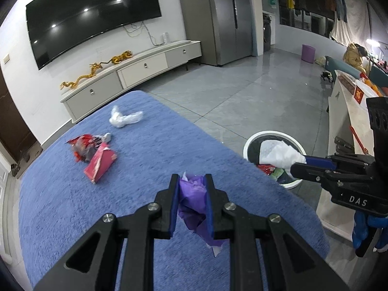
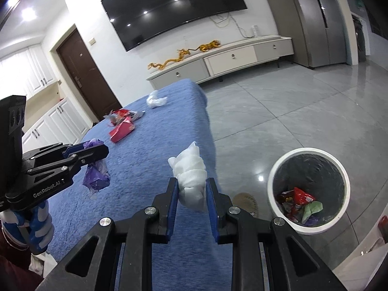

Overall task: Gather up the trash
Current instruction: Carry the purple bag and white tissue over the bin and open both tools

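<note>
My left gripper (image 1: pixel 192 189) pinches crumpled purple plastic (image 1: pixel 194 201); my right gripper (image 2: pixel 191 191) clamps a white tissue wad (image 2: pixel 190 174). The round white bin (image 2: pixel 274 181), lower right, already holds wrappers. Red packets (image 1: pixel 97 150) and a white bag (image 1: pixel 125 119) remain on the blue worktop (image 1: pixel 150 150), centre-left.

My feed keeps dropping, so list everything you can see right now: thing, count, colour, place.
purple wrapper: 1, purple, clamped in left gripper above the table
white tissue: 1, white, clamped in right gripper near the table's edge
white bag: 1, white, far end of table
red packet: 1, red, middle of table
crumpled wrapper: 1, red and silver, touching the red packet
table: 1, blue cover
bin: 1, white rim, dark liner, on floor beside table, holds red, green and purple scraps
TV: 1, black, on wall
cabinet: 1, white, under TV
left gripper: 1, black, blue fingers
right gripper: 1, black, blue fingers
</note>
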The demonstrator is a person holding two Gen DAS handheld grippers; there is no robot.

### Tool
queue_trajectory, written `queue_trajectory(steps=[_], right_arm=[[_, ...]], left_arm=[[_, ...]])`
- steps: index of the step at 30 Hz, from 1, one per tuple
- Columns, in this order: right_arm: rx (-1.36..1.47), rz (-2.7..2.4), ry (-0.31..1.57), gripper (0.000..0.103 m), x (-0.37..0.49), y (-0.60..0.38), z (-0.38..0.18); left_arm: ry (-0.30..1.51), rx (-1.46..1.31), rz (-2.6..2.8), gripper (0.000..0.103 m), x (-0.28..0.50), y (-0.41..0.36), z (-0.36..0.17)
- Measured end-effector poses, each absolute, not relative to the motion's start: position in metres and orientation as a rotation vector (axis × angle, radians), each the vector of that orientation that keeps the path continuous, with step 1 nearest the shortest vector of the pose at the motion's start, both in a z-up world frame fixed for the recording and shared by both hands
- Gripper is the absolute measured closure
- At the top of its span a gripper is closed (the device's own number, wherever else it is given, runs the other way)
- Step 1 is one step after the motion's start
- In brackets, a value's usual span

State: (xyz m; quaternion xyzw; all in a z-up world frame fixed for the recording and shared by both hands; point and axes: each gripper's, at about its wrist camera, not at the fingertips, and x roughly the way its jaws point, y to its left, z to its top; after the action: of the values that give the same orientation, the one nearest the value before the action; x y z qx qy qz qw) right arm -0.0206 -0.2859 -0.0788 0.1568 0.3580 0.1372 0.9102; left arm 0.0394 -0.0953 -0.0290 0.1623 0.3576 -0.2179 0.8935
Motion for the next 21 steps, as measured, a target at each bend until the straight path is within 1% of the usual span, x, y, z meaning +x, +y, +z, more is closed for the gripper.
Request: queue_trajectory(steps=[6,12,21], right_arm=[[0.358,0.197,0.736,0.081,-0.023,-0.316,-0.086],[0.388,0.046,0.751,0.081,-0.022,-0.357,-0.097],[0.451,-0.139,0.784,0.081,-0.001,-0.416,-0.123]], left_arm=[[0.756,0.342,-0.524,0.085,0.05,-0.129,-0.029],[0.77,0.309,-0.615,0.085,0.081,-0.185,-0.026],[0.897,0.246,-0.712,0.085,0.142,-0.274,-0.06]])
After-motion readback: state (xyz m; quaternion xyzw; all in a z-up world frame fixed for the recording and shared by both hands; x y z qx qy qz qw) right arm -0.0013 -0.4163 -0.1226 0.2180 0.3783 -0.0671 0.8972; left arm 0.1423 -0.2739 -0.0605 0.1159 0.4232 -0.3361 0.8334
